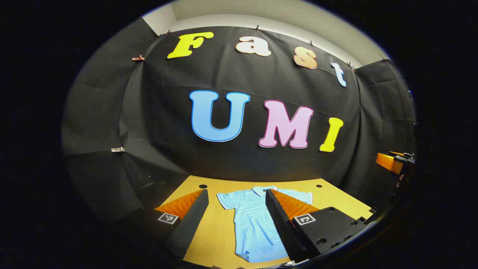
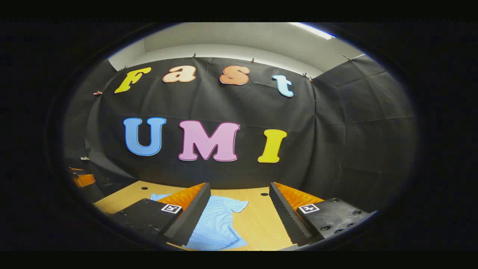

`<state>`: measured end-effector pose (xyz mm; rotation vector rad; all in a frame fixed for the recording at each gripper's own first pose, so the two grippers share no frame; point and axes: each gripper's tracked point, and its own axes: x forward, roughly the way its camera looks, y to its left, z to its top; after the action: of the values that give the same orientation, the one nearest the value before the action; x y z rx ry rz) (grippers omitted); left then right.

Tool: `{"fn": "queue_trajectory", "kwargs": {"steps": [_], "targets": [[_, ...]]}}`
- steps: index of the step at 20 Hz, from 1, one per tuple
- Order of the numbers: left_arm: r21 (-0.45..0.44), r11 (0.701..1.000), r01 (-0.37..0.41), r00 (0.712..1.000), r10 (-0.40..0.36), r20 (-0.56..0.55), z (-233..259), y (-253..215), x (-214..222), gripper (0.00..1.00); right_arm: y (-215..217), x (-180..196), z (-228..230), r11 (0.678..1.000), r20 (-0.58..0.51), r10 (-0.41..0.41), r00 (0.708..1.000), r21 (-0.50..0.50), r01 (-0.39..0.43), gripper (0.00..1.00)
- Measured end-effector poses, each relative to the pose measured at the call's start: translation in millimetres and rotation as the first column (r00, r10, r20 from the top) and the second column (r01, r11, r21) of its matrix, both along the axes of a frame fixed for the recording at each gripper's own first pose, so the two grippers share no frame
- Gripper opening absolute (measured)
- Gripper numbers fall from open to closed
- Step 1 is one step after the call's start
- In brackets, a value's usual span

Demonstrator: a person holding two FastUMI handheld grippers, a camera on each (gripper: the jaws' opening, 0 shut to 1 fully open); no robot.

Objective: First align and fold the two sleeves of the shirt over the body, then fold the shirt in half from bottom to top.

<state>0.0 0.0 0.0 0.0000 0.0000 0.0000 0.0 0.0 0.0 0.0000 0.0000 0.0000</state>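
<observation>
- The shirt lies flat on the table, collar at the far end, hem at the near end; its long axis runs near to far.
- Both short sleeves are spread out to the sides, so no fold appears made yet.
- The left gripper hangs above the near part of the table with its fingers wide apart, holding nothing. In the left gripper view the shirt's left sleeve and the body show in the gap between them, while the finger on that view's right covers part of the right half.
- The right gripper is likewise spread wide and empty. In the right gripper view the right sleeve lies in the gap, toward its left finger, with bare table to the right.
- Judgement: each gripper is nearer the sleeve on its own side, and both sleeves lie ahead and below the fingers.
- The coming move likely turns on dropping forward to each sleeve's outer edge, then carrying it inward across the long axis.
</observation>
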Motion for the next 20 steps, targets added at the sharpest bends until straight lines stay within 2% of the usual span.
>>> {"fn": "queue_trajectory", "kwargs": {"steps": [4,13,16,20], "targets": [[-0.014,0.999,-0.041,0.999,0.041,-0.001,0.8,-1.3,9.3,0.96,6.8,17.8,-14.4,0.999,-0.035,0.025,0.999,0.044,-0.024,0.97],[-0.001,1.0,0.023,0.999,-0.023,-0.03,-13.5,-23.5,21.1,0.96,-10.9,28.3,-17.3,0.999,-0.032,-0.026,0.999,0.034,0.027,0.97],[0.022,1.0,0.008,0.999,-0.007,-0.033,-17.3,-18.3,26.7,0.96,-3.1,27.5,-18.5,0.999,-0.028,-0.018,0.999,0.044,0.019,0.97],[0.006,1.0,0.002,0.999,-0.002,-0.032,-17.6,-11.9,36.5,0.96,4.8,33.9,-29.6,0.999,-0.061,-0.005,0.998,0.041,0.007,0.97]]}}
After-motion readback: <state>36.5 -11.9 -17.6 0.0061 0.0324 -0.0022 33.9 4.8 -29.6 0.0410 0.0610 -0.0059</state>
